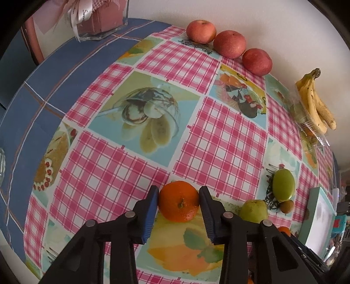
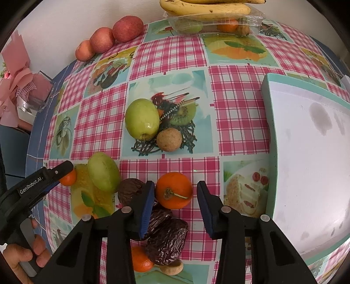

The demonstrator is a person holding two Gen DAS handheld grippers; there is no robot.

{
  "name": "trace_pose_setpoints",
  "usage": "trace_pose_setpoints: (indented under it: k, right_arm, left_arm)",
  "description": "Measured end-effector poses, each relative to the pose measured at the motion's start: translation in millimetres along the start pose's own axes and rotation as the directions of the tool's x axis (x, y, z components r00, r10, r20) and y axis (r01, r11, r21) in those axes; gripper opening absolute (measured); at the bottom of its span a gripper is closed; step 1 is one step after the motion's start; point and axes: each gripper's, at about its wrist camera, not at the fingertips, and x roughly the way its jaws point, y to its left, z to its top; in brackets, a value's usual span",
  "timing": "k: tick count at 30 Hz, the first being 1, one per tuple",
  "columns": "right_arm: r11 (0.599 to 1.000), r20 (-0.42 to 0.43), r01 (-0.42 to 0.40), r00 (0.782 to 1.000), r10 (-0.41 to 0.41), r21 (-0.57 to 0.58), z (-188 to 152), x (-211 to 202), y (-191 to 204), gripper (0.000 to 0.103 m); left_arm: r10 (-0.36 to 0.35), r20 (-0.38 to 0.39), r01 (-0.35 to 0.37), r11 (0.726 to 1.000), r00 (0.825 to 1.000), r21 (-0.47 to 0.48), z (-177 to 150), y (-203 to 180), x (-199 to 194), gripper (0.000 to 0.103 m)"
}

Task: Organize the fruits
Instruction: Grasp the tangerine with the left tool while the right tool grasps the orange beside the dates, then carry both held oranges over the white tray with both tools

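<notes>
In the left wrist view my left gripper (image 1: 179, 189) is shut on a small orange (image 1: 179, 202), both blue pads pressed on its sides, low over the tablecloth. In the right wrist view my right gripper (image 2: 175, 185) is open around a second orange (image 2: 174, 190) with a stem. The left pad touches it and a narrow gap shows at the right pad. One black finger (image 2: 59, 171) of the left gripper, held by a hand, shows at the left edge with its orange (image 2: 69, 177).
Three red apples (image 1: 229, 43) and bananas (image 1: 317, 102) on a clear plastic box (image 2: 214, 24) line the wall. Green apples (image 2: 142, 119), a brown round fruit (image 2: 169, 139), dark dates (image 2: 166, 240) and another orange (image 2: 142, 258) lie nearby. A teal-rimmed white tray (image 2: 268, 109) stands right; a ribboned glass vase (image 1: 98, 19) far left.
</notes>
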Motion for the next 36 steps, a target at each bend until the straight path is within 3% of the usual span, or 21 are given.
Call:
trace_pose_setpoints:
  k: [11, 23, 29, 36]
  right_arm:
    - [1.0, 0.008, -0.011, 1.0, 0.011, 0.003, 0.7, 1.5, -1.6, 0.037]
    - [0.997, 0.082, -0.061, 0.995, 0.058, 0.041, 7.0, -32.2, -16.9, 0.037]
    - [0.992, 0.136, -0.069, 0.989, 0.054, 0.106, 13.9, -54.0, -46.1, 0.037]
    - [0.969, 0.189, -0.018, 0.981, -0.03, 0.246, 19.2, -78.1, -110.8, 0.037]
  left_arm:
    - [-0.001, 0.051, 0.002, 1.0, 0.999, -0.008, 3.1, 3.6, -21.5, 0.04]
    - [0.015, 0.135, -0.018, 1.0, 0.991, 0.024, 3.0, -8.0, -55.3, 0.04]
    - [0.004, 0.151, -0.013, 0.998, 0.989, 0.059, -1.7, -24.1, -62.7, 0.04]
    - [0.0, 0.148, -0.02, 0.991, 0.989, 0.132, -11.2, -56.1, -62.0, 0.04]
